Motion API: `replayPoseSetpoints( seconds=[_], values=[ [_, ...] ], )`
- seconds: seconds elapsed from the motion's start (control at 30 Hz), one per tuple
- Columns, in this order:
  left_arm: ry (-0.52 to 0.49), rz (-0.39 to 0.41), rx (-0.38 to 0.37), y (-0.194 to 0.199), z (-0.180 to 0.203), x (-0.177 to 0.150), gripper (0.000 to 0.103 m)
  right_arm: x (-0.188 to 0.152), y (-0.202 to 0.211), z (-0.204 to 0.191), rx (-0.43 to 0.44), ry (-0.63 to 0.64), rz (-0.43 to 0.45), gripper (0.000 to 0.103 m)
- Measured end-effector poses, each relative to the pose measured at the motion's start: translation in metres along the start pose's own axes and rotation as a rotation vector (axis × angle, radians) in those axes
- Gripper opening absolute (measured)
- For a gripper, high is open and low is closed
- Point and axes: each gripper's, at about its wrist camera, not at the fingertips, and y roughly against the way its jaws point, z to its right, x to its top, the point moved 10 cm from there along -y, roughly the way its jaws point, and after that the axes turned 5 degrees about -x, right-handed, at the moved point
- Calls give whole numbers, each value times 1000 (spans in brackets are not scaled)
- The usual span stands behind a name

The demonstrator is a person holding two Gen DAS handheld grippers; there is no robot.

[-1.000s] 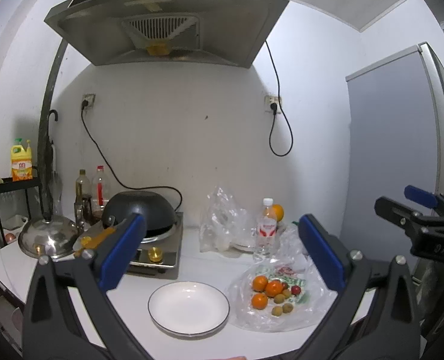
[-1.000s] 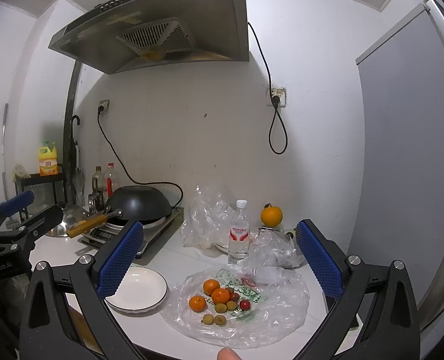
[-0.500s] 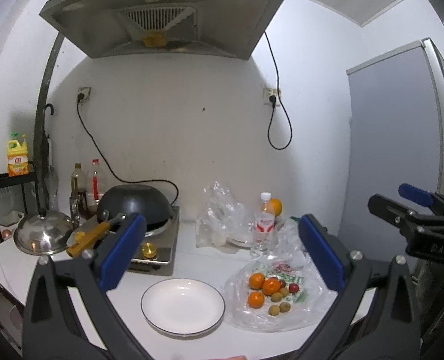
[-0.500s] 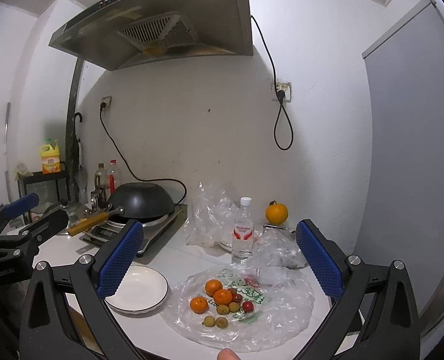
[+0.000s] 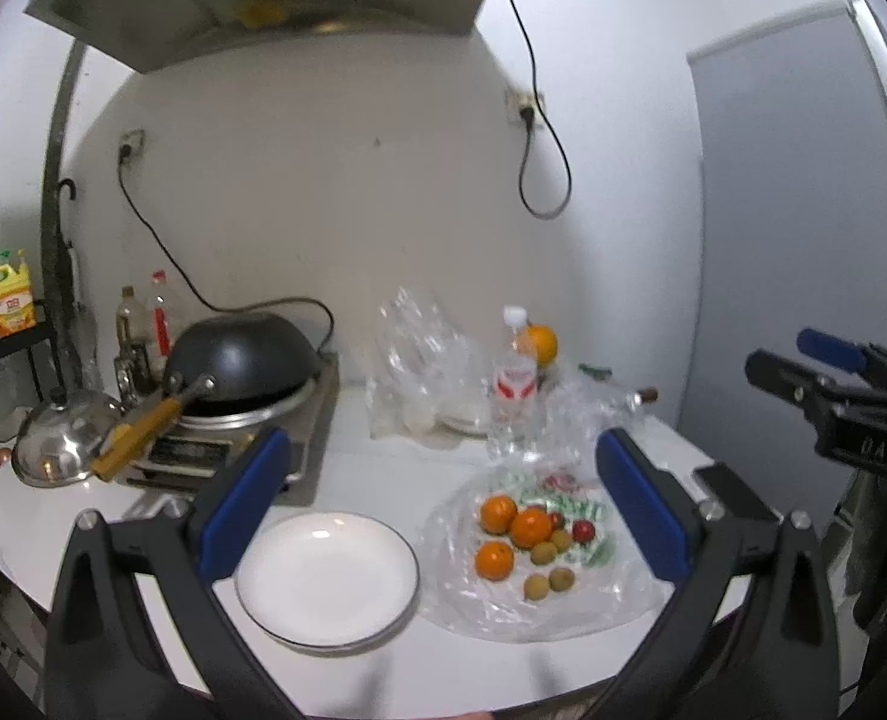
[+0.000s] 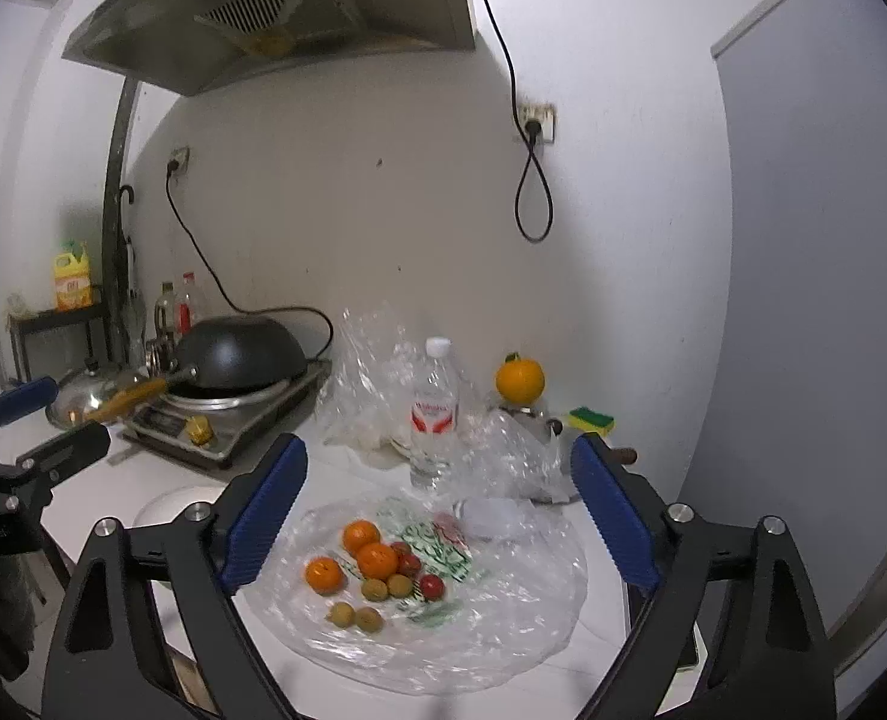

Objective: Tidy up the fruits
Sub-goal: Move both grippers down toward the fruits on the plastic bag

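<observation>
Three small oranges, several tan longans and red cherry tomatoes lie on a flat clear plastic bag on the white counter. An empty white plate sits to the left of the bag. My left gripper is open above the plate and bag, holding nothing. My right gripper hovers above the fruit; its jaws are closing with nothing between them. Each gripper shows at the edge of the other's view.
A black wok sits on an induction cooker at the left, beside a steel lid. A water bottle, crumpled bags, a large orange and a sponge stand behind. A grey fridge is on the right.
Both grippers have come closer to the counter and lower, so plate and fruit look larger. The right gripper's blue pads stand a little nearer together than before.
</observation>
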Motion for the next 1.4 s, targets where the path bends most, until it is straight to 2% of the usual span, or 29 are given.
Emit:
replayPoseSetpoints(
  seconds=[0.2, 0.5, 0.9, 1.0, 1.2, 1.4],
  values=[
    [-28, -92, 3, -40, 22, -27, 102, -29, -36, 9, 53, 28, -79, 77],
    [-76, -235, -13, -89, 51, -70, 102, -68, -63, 8, 142, 27, -186, 57],
    [-73, -372, -57, -122, 53, -127, 101, -136, -112, -31, 265, 26, -377, 55],
    [-66, -407, -87, -129, 51, -140, 89, -147, -119, -41, 276, 48, -409, 47],
    [-51, -426, -115, -134, 47, -150, 87, -173, -135, -60, 310, 80, -497, 43],
    [-23, -455, -134, -140, 43, -161, 72, -189, -144, -73, 355, 91, -560, 39]
  ],
)
